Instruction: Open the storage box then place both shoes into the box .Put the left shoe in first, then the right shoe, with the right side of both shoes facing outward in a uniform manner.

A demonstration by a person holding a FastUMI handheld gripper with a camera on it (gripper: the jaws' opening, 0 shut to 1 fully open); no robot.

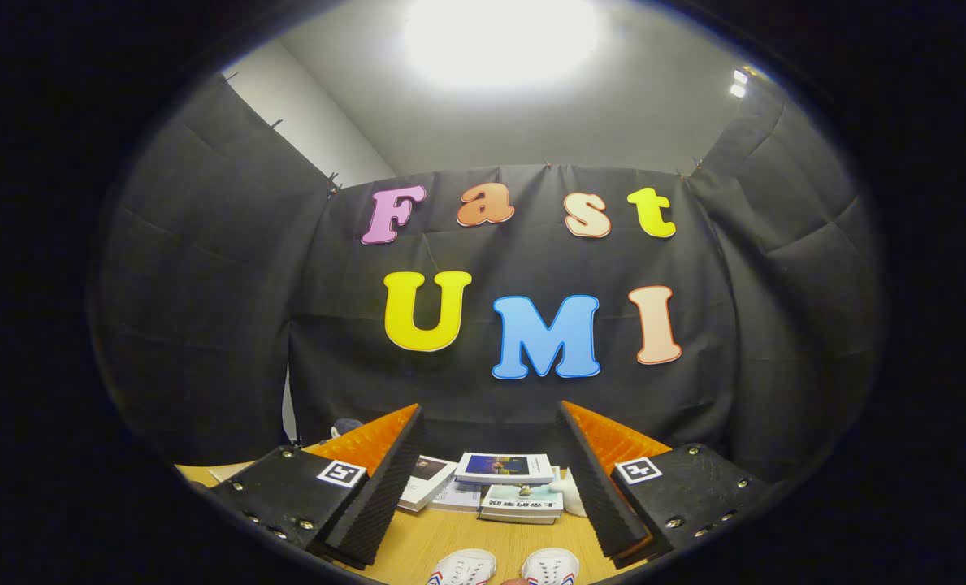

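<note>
While the claw (487, 479) gapes empty, 2 shoes (505, 566) lie between its fingers.

A ceiling light (500, 36) glares overhead, blown out; fisheye bending curves the dim edges.

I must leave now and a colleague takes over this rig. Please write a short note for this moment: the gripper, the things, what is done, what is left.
Gripper: open, holding nothing, above the wooden table.
Two white shoes lie side by side near the table's front edge, between the fingers.
Beyond them sits a stack of books.
The storage box is not spotted yet.
Done: nothing visible.
Left: open the box, put in left shoe, then right.
</note>
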